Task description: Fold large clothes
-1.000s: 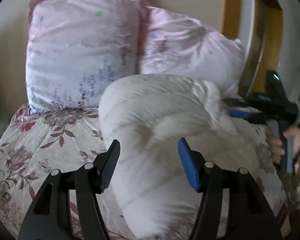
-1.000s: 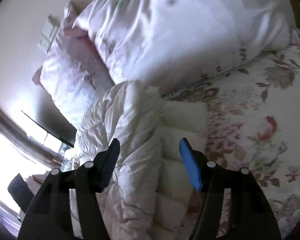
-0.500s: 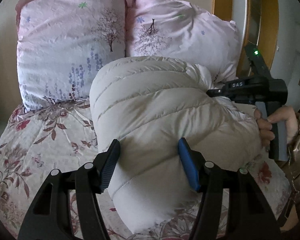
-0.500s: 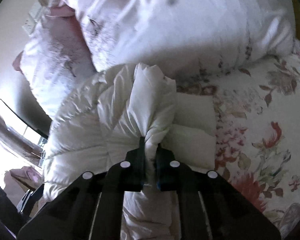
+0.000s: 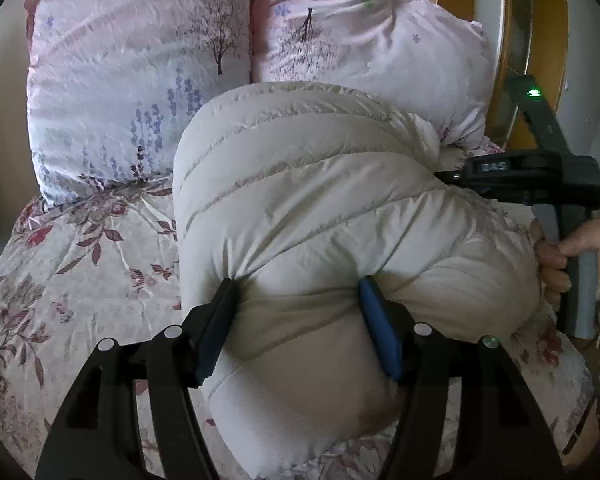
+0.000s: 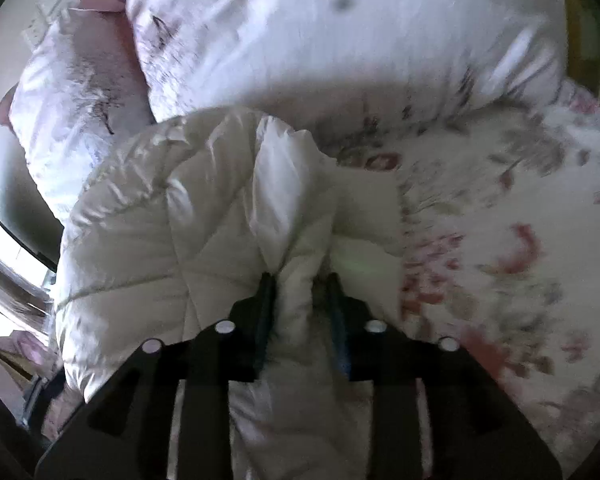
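A: What has changed in the last second?

B: The right tool (image 6: 298, 300), wide and empty a second ago, is now clamped on a fold of the white puffer jacket (image 5: 320, 208). The left tool (image 5: 296, 316) stays wide, but its fingers now press into the jacket's near edge.

A: Where is the jacket?

B: Bunched on the floral bed (image 5: 72, 280), just in front of the pink pillows (image 5: 140, 80).

A: Meaning?

B: One side is secured; I judge the left must close before the fold can go over.

Jacket (image 5: 320, 200) on bedspread (image 5: 80, 280); two pillows (image 5: 140, 72) side by side behind it
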`<state>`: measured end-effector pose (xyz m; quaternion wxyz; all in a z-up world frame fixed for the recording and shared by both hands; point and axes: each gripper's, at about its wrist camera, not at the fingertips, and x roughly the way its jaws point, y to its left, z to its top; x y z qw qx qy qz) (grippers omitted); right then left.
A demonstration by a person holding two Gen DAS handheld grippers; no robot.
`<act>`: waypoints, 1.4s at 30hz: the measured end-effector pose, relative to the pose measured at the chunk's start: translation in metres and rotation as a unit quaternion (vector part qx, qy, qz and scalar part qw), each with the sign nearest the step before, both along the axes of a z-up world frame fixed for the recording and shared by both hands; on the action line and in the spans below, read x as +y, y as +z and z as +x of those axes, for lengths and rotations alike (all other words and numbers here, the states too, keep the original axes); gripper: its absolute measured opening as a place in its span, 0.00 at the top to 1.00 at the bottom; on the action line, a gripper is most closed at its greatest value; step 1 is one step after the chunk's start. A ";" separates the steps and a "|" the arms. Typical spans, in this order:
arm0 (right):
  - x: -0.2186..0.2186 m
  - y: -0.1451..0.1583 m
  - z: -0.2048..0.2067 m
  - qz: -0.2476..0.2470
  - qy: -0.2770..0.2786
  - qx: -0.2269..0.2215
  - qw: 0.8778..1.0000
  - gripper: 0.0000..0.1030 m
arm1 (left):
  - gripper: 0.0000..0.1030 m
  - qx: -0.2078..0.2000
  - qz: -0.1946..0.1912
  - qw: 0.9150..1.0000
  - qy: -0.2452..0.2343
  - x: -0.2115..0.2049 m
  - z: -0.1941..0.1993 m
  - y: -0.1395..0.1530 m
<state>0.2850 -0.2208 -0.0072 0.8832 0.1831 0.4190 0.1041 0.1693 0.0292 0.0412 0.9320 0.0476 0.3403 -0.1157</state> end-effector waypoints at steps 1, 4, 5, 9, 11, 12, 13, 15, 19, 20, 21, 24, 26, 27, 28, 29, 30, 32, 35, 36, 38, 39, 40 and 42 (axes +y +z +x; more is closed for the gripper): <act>-0.001 0.007 -0.010 -0.004 0.003 -0.014 1.000 0.70 | 0.38 -0.002 -0.002 1.000 0.000 0.001 -0.002 0.002; -0.002 0.028 -0.050 -0.012 0.019 -0.062 0.998 0.70 | 0.38 -0.010 -0.010 1.000 0.000 0.007 -0.012 0.009; 0.001 0.033 -0.065 -0.014 0.032 -0.075 0.997 0.70 | 0.38 -0.013 -0.013 1.000 0.000 0.010 -0.017 0.011; 0.017 0.036 -0.101 -0.023 0.075 -0.088 0.993 0.70 | 0.38 -0.012 -0.014 1.000 0.004 0.012 -0.026 0.012; 0.028 0.031 -0.111 -0.038 0.092 -0.083 0.992 0.71 | 0.37 -0.010 -0.012 1.000 0.005 0.012 -0.026 0.010; 0.032 0.029 -0.112 -0.048 0.094 -0.078 0.991 0.71 | 0.35 -0.008 -0.011 1.000 0.006 0.012 -0.025 0.008; 0.036 0.023 -0.112 -0.059 0.095 -0.071 0.991 0.71 | 0.33 -0.004 -0.010 1.000 0.008 0.011 -0.024 0.006; 0.038 0.011 -0.108 -0.065 0.092 -0.052 0.992 0.73 | 0.31 0.003 -0.011 1.000 0.009 0.011 -0.020 0.003; 0.035 -0.010 -0.097 -0.038 0.085 -0.021 0.995 0.74 | 0.27 0.006 -0.010 1.000 0.010 0.008 -0.016 -0.003; 0.035 -0.012 -0.096 -0.037 0.084 -0.019 0.996 0.74 | 0.26 0.006 -0.012 1.000 0.011 0.008 -0.015 -0.004; 0.037 -0.013 -0.096 -0.040 0.084 -0.019 0.996 0.74 | 0.26 0.005 -0.014 1.000 0.012 0.008 -0.016 -0.003; 0.038 -0.004 -0.104 -0.054 0.077 -0.028 0.995 0.67 | 0.20 -0.001 -0.021 1.000 0.009 0.010 -0.023 0.002; 0.038 0.005 -0.115 -0.061 0.070 -0.044 0.995 0.46 | 0.10 -0.015 -0.022 1.000 0.007 0.012 -0.032 0.007; 0.038 0.008 -0.119 -0.064 0.066 -0.050 0.994 0.39 | 0.06 -0.026 -0.021 0.999 0.007 0.013 -0.038 0.010; 0.039 0.014 -0.126 -0.072 0.062 -0.062 0.994 0.30 | 0.01 -0.033 -0.020 0.999 0.008 0.013 -0.041 0.012; 0.039 0.017 -0.130 -0.077 0.060 -0.069 0.993 0.25 | 0.01 -0.043 -0.016 0.999 0.013 0.013 -0.048 0.015; 0.040 0.022 -0.137 -0.086 0.059 -0.080 0.991 0.22 | 0.01 -0.052 -0.013 0.998 0.017 0.013 -0.053 0.018; 0.042 0.027 -0.147 -0.095 0.058 -0.091 0.990 0.11 | 0.01 -0.059 -0.007 0.998 0.025 0.014 -0.062 0.020; 0.042 0.033 -0.162 -0.114 0.042 -0.104 0.987 0.02 | 0.01 -0.053 -0.003 0.998 0.039 0.016 -0.074 0.018; 0.042 0.034 -0.167 -0.122 0.033 -0.108 0.986 0.02 | 0.01 -0.049 -0.001 0.998 0.045 0.017 -0.076 0.017; 0.040 0.036 -0.177 -0.125 0.027 -0.115 0.985 0.02 | 0.01 -0.040 0.000 0.998 0.055 0.018 -0.082 0.013; 0.039 0.036 -0.179 -0.123 0.026 -0.116 0.985 0.02 | 0.01 -0.033 0.000 0.998 0.062 0.020 -0.084 0.011; 0.039 0.035 -0.182 -0.120 0.028 -0.115 0.986 0.02 | 0.01 -0.030 -0.001 0.997 0.067 0.022 -0.086 0.009; 0.039 0.032 -0.188 -0.113 0.033 -0.107 0.987 0.02 | 0.01 -0.020 -0.003 0.997 0.079 0.026 -0.089 0.005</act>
